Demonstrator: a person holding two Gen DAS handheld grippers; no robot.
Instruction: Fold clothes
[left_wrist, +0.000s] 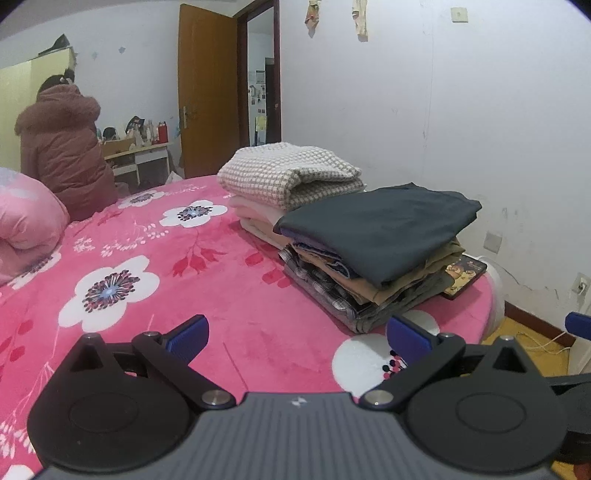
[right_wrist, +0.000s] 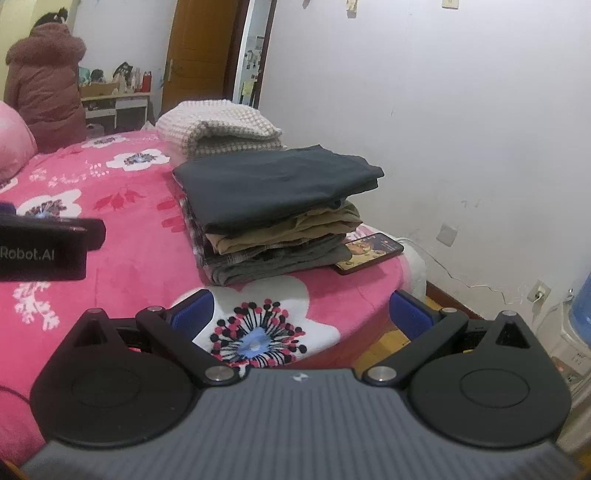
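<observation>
A stack of folded clothes topped by a dark grey garment (left_wrist: 384, 225) (right_wrist: 273, 184) rests on the pink flowered bedspread (left_wrist: 207, 280) (right_wrist: 122, 254) near the bed's right edge. Behind it sits a second pile with a cream checked knit (left_wrist: 288, 173) (right_wrist: 221, 127) on top. My left gripper (left_wrist: 297, 338) hovers open over the bedspread, a little short of the stack, nothing between its blue pads. My right gripper (right_wrist: 301, 308) is open too, above the bed's edge just before the stack. The left gripper's body (right_wrist: 48, 243) shows at the left of the right wrist view.
A phone (right_wrist: 369, 251) (left_wrist: 463, 275) lies on the bed beside the stack. A pink duvet (left_wrist: 26, 225) is bunched at the left. A person in a brown coat (left_wrist: 62, 147) sits at the bed's far side. White wall, wooden door (left_wrist: 207, 92) and a water dispenser (right_wrist: 576, 332) stand beyond.
</observation>
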